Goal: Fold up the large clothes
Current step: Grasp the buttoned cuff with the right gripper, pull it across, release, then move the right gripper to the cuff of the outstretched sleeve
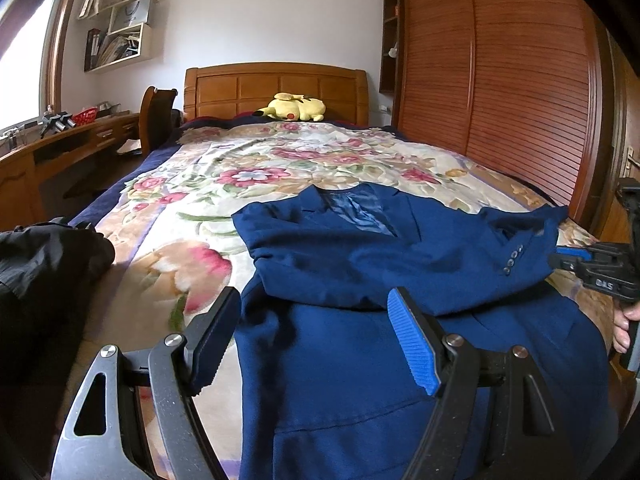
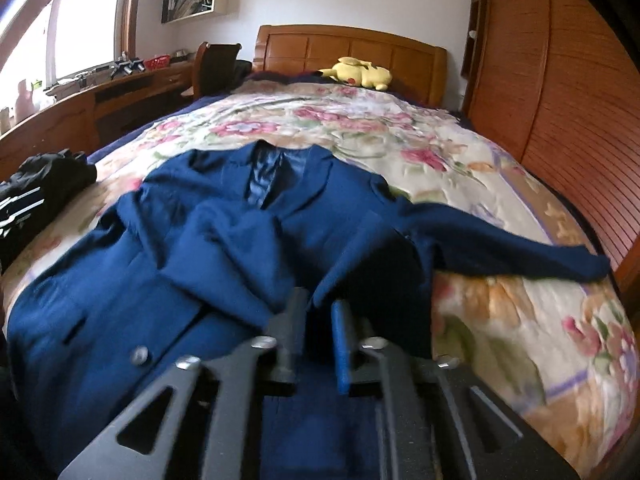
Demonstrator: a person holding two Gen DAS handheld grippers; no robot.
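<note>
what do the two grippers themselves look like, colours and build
Both are dark grey metal linkage frames with triangular cut-outs and silver pivot screws. The left gripper carries flat paddle fingers, one with a ribbed bright blue pad, the other seen from its black back. The right gripper shows the same build, one blue and one dark finger. Seen from the left wrist, its black body bears white lettering. No cables show.

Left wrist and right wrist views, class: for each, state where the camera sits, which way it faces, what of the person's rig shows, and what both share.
Left wrist view: sits behind the open left hand-held gripper, facing up the bed toward the headboard; the right hand-held gripper shows at the right edge.
Right wrist view: sits behind the right hand-held gripper, shut on the blue jacket, facing the headboard too.
Shared: jacket, floral bedspread, yellow plush toy, black garment.
</note>
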